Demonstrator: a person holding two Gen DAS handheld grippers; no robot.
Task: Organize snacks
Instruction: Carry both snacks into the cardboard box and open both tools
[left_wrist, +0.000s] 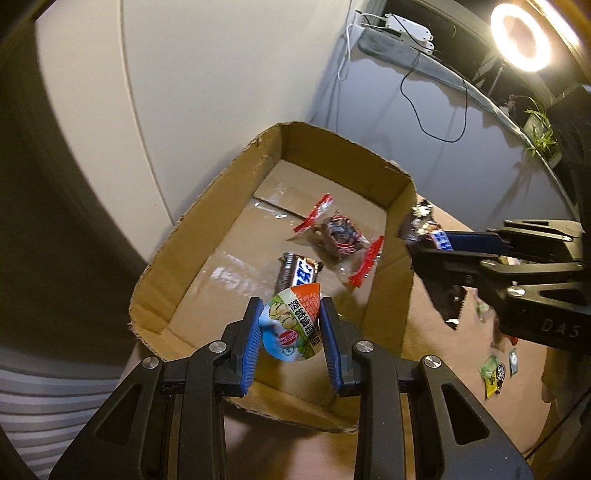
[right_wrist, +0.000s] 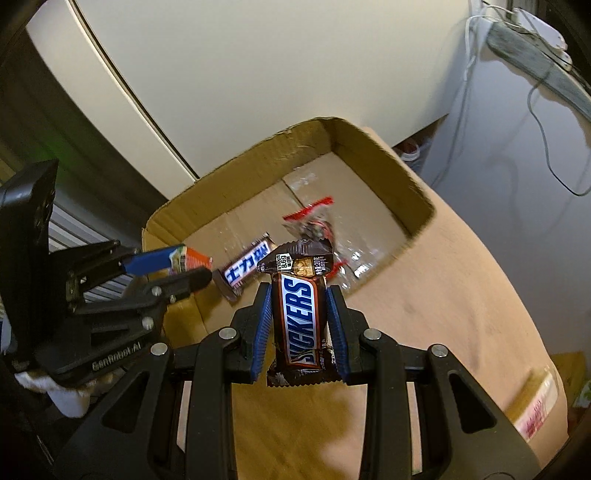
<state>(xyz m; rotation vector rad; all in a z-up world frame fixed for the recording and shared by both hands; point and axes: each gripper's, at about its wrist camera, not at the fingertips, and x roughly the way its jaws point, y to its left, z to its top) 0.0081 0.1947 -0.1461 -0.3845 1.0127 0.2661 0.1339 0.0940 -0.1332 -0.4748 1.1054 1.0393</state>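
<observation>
- Left wrist view: the left tongs (left_wrist: 290, 332) are clamped on a small snack packet (left_wrist: 291, 325) printed with a brick pattern and pale round shapes, its blue pads pressing both sides.
- The packet hangs over the near end of the cardboard box (left_wrist: 397, 192), just inside the rim below the tongs.
- On the box floor ahead of the tongs lie a Snickers bar (left_wrist: 297, 271) with Chinese lettering and, farther on, a clear-wrapped snack with red ends (left_wrist: 338, 236).
- To the right, the right tongs (left_wrist: 434, 242) reach toward the box's right wall, gripping a dark wrapper.
- A few loose packets (left_wrist: 493, 371) lie on the counter (left_wrist: 454, 369) off to the right, outside the box.
- Right wrist view: the right tongs (right_wrist: 299, 314) are closed on an upright Snickers mini bar (right_wrist: 300, 317), held by its long sides.
- This bar sits near the box's (right_wrist: 388, 166) front edge; whether it is over the opening or just short of it I cannot tell.
- The left tongs (right_wrist: 184, 269) show at the left, holding their packet over the box.
- Step in hand, as I judge it: both snacks are carried to the box and are about to be dropped in.
- The next move calls for the left tongs to open over bare floor, and for the right tongs to come fully over the opening before letting go.
- After that, the loose packets on the counter look like the remaining work.
</observation>
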